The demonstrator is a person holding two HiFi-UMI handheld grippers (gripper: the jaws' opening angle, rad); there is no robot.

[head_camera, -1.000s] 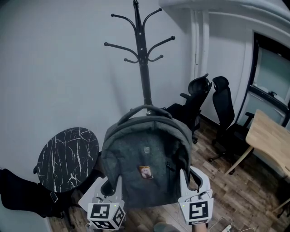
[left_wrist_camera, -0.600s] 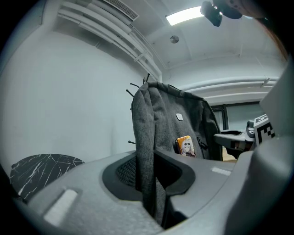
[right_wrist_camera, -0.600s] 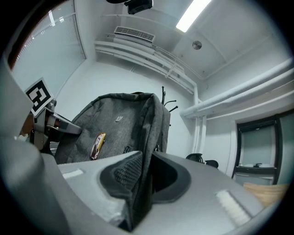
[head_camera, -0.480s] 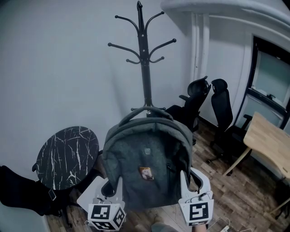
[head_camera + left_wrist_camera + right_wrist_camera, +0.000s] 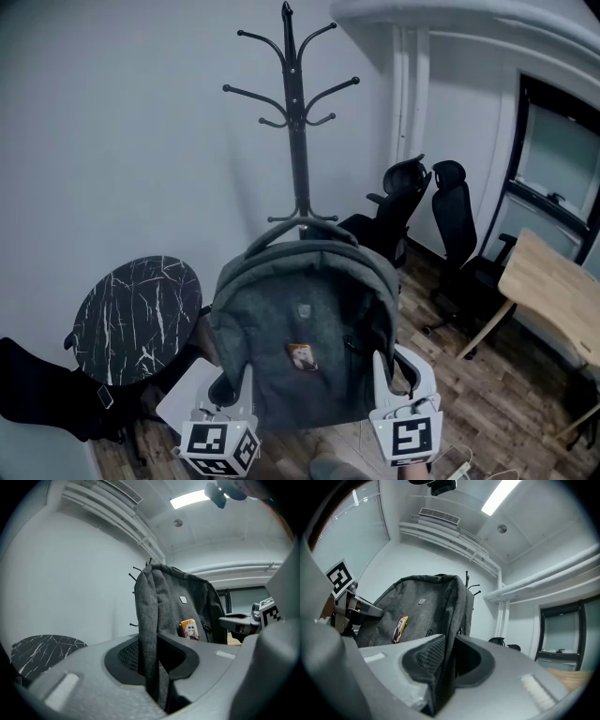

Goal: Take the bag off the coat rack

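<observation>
L gripper [image 5: 223, 392] clamped on bag [image 5: 305, 314] left edge, R gripper [image 5: 401, 377] clamped on right edge. Bag upright btwn them, rack [image 5: 297, 141] beyond.

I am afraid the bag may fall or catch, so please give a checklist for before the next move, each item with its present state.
1. Left gripper shut on the bag's side fabric: ok.
2. Right gripper shut on the other side: ok.
3. Upper hooks of the coat rack bare: ok.
4. Top handle clear of the rack: cannot tell, it overlaps the pole in the head view.
5. Round marble table apart from the bag: ok.
</observation>
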